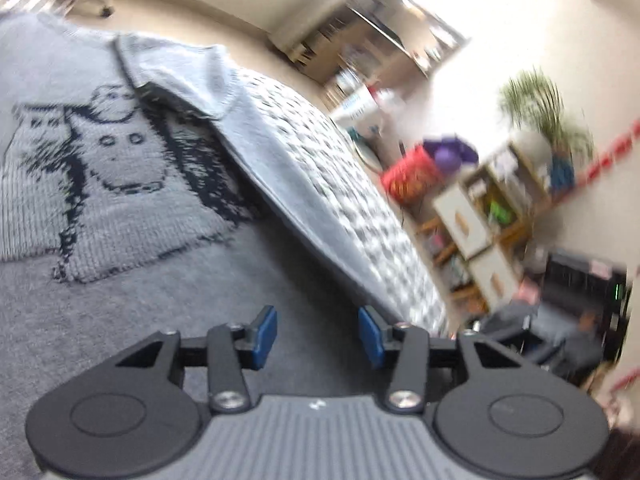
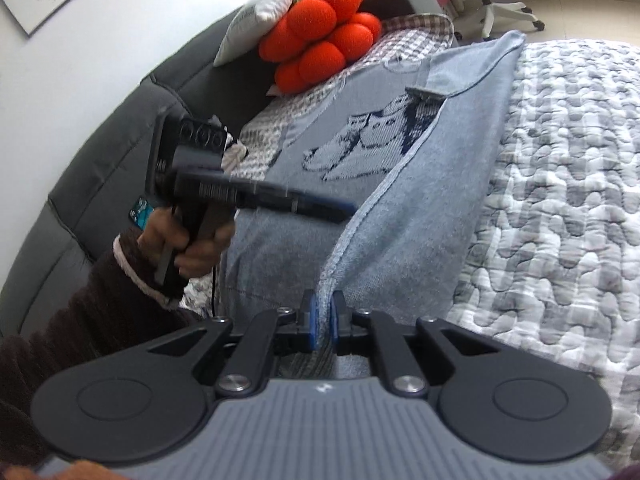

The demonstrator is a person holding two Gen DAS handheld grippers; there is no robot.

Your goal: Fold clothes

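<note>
A grey-blue knitted sweater (image 1: 100, 168) with a dark animal picture lies spread on a bed; it also shows in the right wrist view (image 2: 420, 184). One side is folded over the body, inside out. My left gripper (image 1: 318, 336) is open and empty, just above the sweater's lower part; it also shows in the right wrist view (image 2: 344, 210), held by a hand. My right gripper (image 2: 323, 320) is shut on the folded sweater edge (image 2: 340, 264) at its near corner.
The quilted grey-white bedspread (image 2: 560, 200) extends right of the sweater. An orange plush cushion (image 2: 324, 36) and a white pillow (image 2: 276, 4) lie by the grey headboard (image 2: 100, 152). Shelves (image 1: 480, 208) and an office chair (image 2: 488, 4) stand beyond the bed.
</note>
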